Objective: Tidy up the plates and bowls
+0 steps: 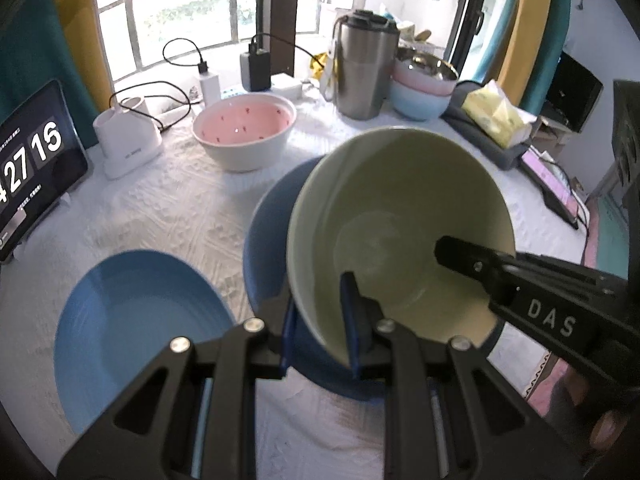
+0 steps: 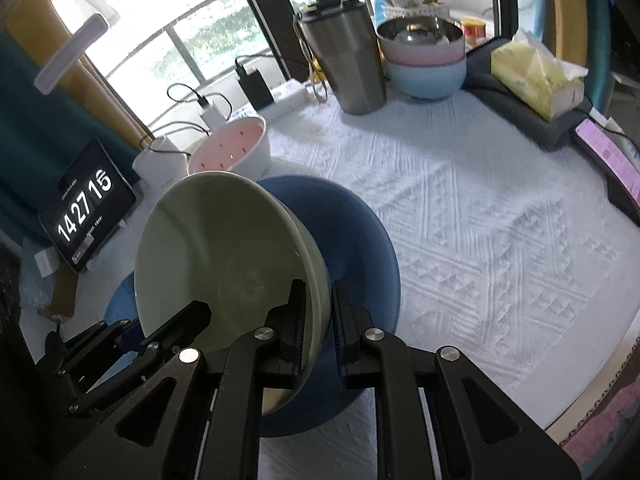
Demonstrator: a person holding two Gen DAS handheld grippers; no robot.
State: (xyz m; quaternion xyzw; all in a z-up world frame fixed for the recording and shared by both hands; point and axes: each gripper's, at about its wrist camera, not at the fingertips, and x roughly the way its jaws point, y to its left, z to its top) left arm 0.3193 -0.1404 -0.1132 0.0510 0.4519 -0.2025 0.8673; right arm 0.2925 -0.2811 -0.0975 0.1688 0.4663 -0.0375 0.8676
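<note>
Both claws clamped on the pale green ceramic bowl (image 1: 400, 216): left claw (image 1: 320, 320) on its near rim, right claw (image 2: 318, 320) on the opposite rim. Bowl tilted, held over the dark blue round plate (image 2: 360, 232) on the white-clothed worktop (image 2: 480, 220). Light blue plate (image 1: 132, 332) lies left of the dark plate, pink-lined bowl (image 1: 244, 128) behind it.

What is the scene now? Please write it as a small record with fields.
held item: green bowl, tilted
left tongs: shut on the bowl's rim
right tongs: shut on the opposite rim
below the bowl: dark blue plate
beside it: light blue plate
farther back: pink bowl, steel cup
surface: white tablecloth
</note>
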